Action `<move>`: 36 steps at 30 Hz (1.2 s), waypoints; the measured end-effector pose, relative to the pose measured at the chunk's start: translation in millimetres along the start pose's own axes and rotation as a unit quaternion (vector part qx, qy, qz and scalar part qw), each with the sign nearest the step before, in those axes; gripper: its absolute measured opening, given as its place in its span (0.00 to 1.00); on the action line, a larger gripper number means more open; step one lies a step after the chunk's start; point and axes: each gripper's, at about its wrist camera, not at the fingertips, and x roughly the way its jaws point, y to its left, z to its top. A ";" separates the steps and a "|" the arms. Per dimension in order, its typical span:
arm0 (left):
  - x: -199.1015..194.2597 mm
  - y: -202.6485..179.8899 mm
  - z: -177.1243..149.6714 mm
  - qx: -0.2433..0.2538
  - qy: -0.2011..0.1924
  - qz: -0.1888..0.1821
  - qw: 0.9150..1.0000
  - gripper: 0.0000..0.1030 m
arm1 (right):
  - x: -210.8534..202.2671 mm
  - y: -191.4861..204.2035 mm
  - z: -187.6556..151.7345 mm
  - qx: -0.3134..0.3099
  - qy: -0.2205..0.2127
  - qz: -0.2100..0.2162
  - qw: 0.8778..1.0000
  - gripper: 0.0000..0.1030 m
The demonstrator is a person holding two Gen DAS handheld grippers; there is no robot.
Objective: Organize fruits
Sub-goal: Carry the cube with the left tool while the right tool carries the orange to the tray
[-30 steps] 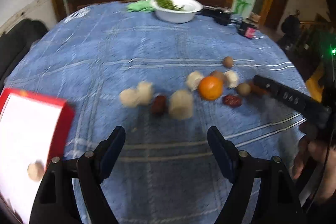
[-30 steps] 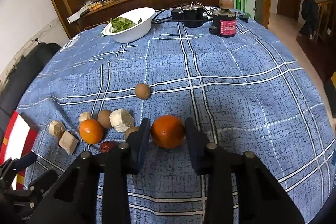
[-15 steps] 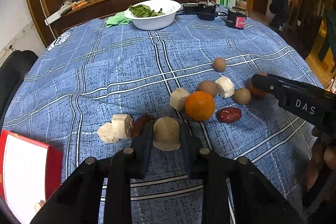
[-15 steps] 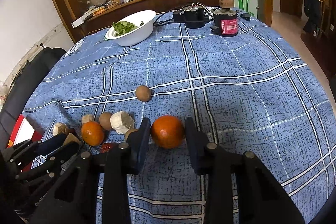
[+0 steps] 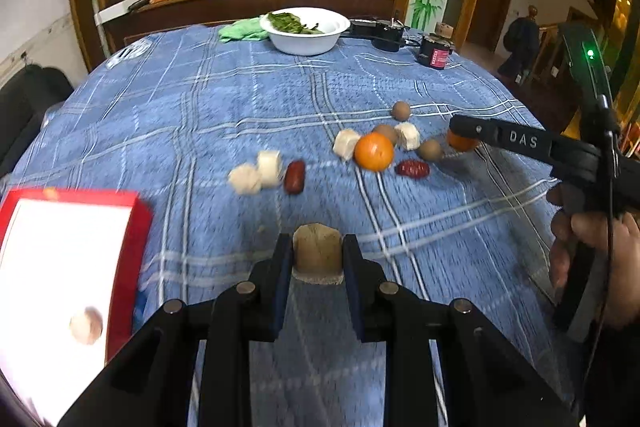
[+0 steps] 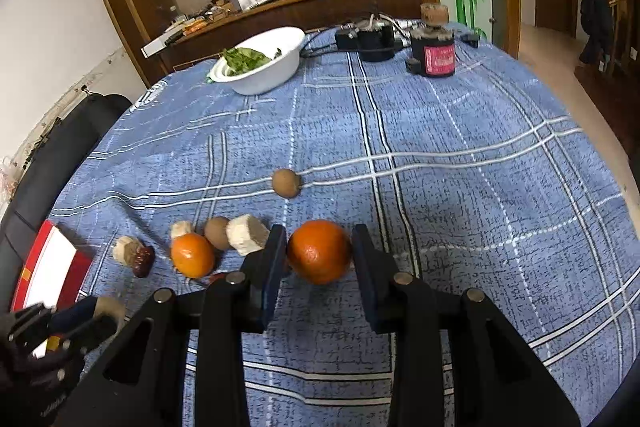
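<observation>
Pale, the fruit chunk (image 5: pixel 318 253) sits pinched in the left gripper (image 5: pixel 316 259), just right of the red-rimmed tray (image 5: pixel 138 227). Carry it level over the tray's rim before letting go. Right gripper (image 6: pixel 320 257) clamps an orange (image 6: pixel 319 257), farther right of the tray.

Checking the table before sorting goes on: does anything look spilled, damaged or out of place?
Nothing looks spilled or broken. The fruit pieces lie loose on the blue tablecloth rather than in the red tray, which holds just one round piece. That fits a sort under way.
</observation>
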 end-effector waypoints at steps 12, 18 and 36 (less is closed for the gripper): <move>-22.3 10.0 -27.6 -0.033 0.013 0.042 0.998 0.23 | -49.6 36.3 -34.3 -0.044 0.008 0.032 0.999 0.34; -31.1 16.5 -37.6 -0.045 0.013 0.051 0.998 0.23 | -72.7 56.2 -55.1 -0.058 0.013 0.049 0.997 0.34; -75.3 64.8 -56.9 -0.106 -0.020 0.095 0.990 0.23 | -94.5 144.2 -82.2 -0.128 0.015 0.098 0.987 0.35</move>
